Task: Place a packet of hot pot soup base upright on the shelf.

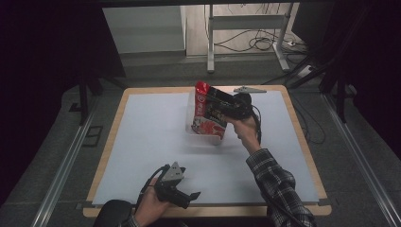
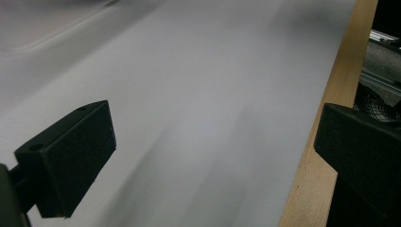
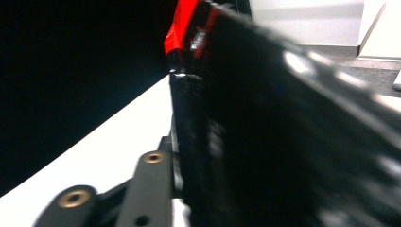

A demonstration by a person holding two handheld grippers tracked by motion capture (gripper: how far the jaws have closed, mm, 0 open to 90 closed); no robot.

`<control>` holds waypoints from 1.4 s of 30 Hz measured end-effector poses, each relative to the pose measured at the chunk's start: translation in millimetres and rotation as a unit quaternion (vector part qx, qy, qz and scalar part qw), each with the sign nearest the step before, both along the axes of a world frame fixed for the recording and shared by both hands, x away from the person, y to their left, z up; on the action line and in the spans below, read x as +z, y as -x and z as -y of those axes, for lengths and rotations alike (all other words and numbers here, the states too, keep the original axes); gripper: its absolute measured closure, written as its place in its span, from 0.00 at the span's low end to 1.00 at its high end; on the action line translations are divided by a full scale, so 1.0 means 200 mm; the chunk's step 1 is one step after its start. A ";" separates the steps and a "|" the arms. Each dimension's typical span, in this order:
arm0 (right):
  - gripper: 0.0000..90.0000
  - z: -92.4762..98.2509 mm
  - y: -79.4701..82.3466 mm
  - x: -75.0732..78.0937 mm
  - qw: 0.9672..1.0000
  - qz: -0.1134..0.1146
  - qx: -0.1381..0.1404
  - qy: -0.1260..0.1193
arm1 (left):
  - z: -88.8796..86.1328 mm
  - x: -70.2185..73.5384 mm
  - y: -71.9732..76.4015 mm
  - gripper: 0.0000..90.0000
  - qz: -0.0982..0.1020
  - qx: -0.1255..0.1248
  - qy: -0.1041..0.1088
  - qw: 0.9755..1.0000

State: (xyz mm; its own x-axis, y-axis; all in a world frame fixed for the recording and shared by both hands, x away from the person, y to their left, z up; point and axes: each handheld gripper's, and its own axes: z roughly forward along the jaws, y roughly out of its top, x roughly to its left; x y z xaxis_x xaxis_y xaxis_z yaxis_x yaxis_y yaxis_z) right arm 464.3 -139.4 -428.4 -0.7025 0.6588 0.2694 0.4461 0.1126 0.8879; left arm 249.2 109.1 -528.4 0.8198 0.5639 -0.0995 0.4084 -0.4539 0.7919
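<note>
My right gripper [image 1: 218,101]: jaws clamped on a red snack packet [image 1: 206,113], one on each face, near its top edge. In the right gripper view the packet [image 3: 283,127] sits hard against the lens, dark and blurred, its red corner at the top. The packet stands tilted, its lower end inside a clear plastic container [image 1: 191,128] on the far middle of the white table sheet [image 1: 151,137].

My left gripper [image 1: 193,195]: jaws spread wide, nothing between them. It rests low at the near edge of the table, well apart from the packet. Its own view shows bare sheet between the pads [image 2: 71,161] and the wooden table rim [image 2: 326,142] beside the right-hand jaw.
</note>
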 end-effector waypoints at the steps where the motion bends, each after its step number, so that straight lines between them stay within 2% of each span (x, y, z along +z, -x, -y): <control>1: 0.64 0.00 0.00 0.00 1.000 0.003 -0.001 0.001 | 0.00 0.00 0.00 0.00 0.001 0.001 0.000 1.000; 5: 0.53 0.00 0.01 0.01 1.000 0.012 -0.004 0.012 | -0.01 0.00 0.00 0.00 0.001 0.001 0.006 1.000; 10: 0.41 -0.03 0.02 0.02 0.998 0.032 -0.005 0.055 | -0.01 0.01 0.00 0.00 0.004 -0.003 0.016 1.000; 13: 0.36 -0.04 0.03 0.03 0.997 0.037 -0.008 0.068 | -0.01 0.01 0.00 0.00 0.011 -0.001 0.021 1.000; 20: 0.28 -0.01 0.04 0.05 0.996 0.040 -0.009 0.082 | -0.02 0.01 0.00 0.00 0.003 -0.002 0.033 0.999; 30: 0.22 0.01 0.07 0.07 0.994 0.046 0.001 0.096 | -0.01 0.00 0.00 0.00 0.006 -0.011 0.044 0.999; 42: 0.15 0.04 0.12 0.08 0.994 0.041 0.007 0.101 | -0.01 0.00 0.00 0.00 0.015 -0.013 0.036 0.999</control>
